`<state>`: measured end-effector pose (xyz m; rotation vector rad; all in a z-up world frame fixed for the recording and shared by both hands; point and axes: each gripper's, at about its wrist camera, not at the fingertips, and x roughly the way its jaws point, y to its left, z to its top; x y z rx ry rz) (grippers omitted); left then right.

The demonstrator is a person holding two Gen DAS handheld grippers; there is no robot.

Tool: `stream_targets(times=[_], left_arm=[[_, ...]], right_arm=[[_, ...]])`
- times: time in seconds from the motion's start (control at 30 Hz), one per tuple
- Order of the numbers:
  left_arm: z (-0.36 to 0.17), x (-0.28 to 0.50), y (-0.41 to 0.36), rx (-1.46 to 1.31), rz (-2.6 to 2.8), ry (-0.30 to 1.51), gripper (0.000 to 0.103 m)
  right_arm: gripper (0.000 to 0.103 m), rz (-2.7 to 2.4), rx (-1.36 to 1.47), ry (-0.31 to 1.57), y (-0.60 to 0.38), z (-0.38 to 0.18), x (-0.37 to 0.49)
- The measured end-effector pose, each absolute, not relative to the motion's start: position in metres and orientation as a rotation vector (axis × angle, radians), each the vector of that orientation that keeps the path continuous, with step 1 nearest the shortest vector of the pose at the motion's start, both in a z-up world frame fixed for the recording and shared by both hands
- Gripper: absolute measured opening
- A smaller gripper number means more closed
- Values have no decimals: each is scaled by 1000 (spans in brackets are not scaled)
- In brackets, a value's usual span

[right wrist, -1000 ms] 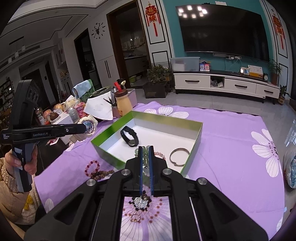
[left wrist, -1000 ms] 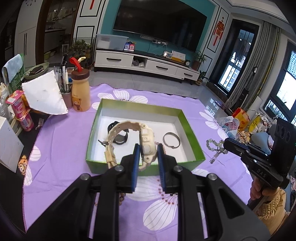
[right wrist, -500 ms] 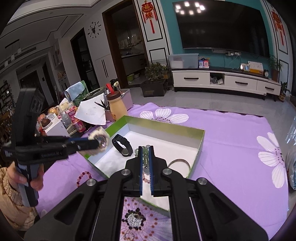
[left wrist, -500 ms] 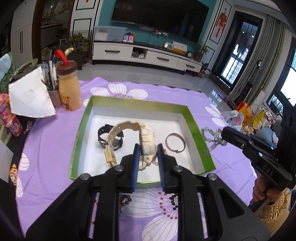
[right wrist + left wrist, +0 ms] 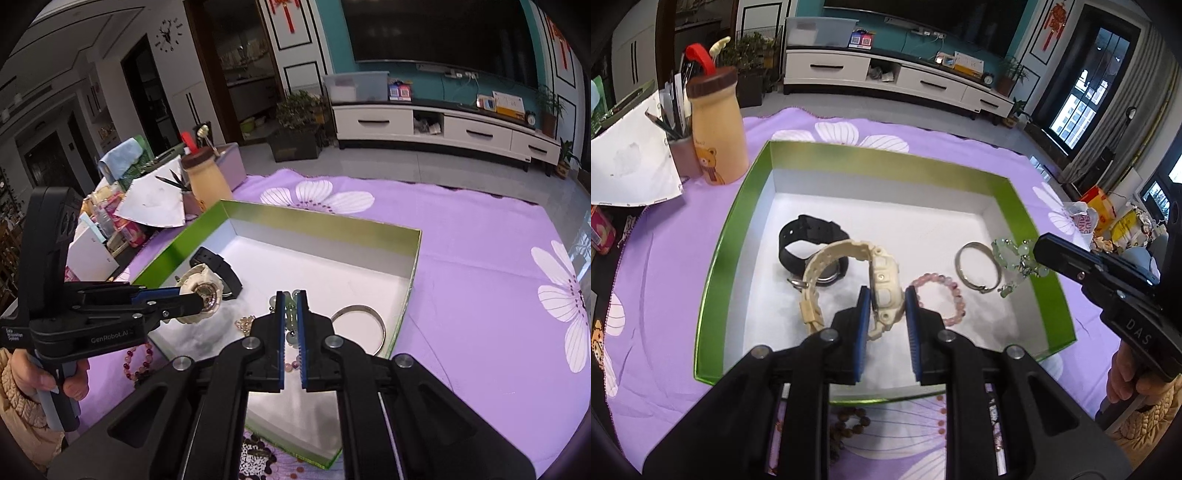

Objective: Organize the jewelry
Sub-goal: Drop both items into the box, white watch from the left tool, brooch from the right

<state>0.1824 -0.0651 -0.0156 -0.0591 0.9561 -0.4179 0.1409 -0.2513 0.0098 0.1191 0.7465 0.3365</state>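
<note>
Living-room furniture, a dark television and a white cabinet fill the background, and a purple flowered cloth (image 5: pixel 665 280) covers the worktop. On the cloth sits a shallow green box (image 5: pixel 713 258) with a white floor, its long sides running left to right in the left wrist view.

Over the near left part of the box, the left tool (image 5: pixel 885 295) is closed on the case of a cream watch (image 5: pixel 882 280). The strap loops away to the left and hangs above a black watch (image 5: pixel 807 236) that lies on the box floor. Whether the cream watch touches the floor cannot be told.

At the box's right side, the right tool (image 5: pixel 291 304) is pinched narrowly on a pale green bead bracelet (image 5: pixel 1015 254), whose beads dangle just above the right wall. Directly below and slightly left of it lies a silver bangle (image 5: pixel 979 267), and a pink bead bracelet (image 5: pixel 942 295) lies between the bangle and the cream watch.

Both held pieces are already over the box, so each coming move looks like a short lowering and a release. Bare floor lies toward the far wall, beyond both tools. For the right tool, the bangle lies under the beads, so setting down a little farther in would avoid tangling. A brown bead bracelet (image 5: pixel 849 424) lies on the cloth outside the near wall, nearer the left tool.
</note>
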Motion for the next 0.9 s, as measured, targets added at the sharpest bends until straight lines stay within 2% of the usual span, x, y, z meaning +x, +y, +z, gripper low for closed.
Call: stream_targets(times=[0.9], left_arm=[[-46,204,-67,-31,-351,1058,19]], right_arm=[[5,241,92,902,-231,-18,174]])
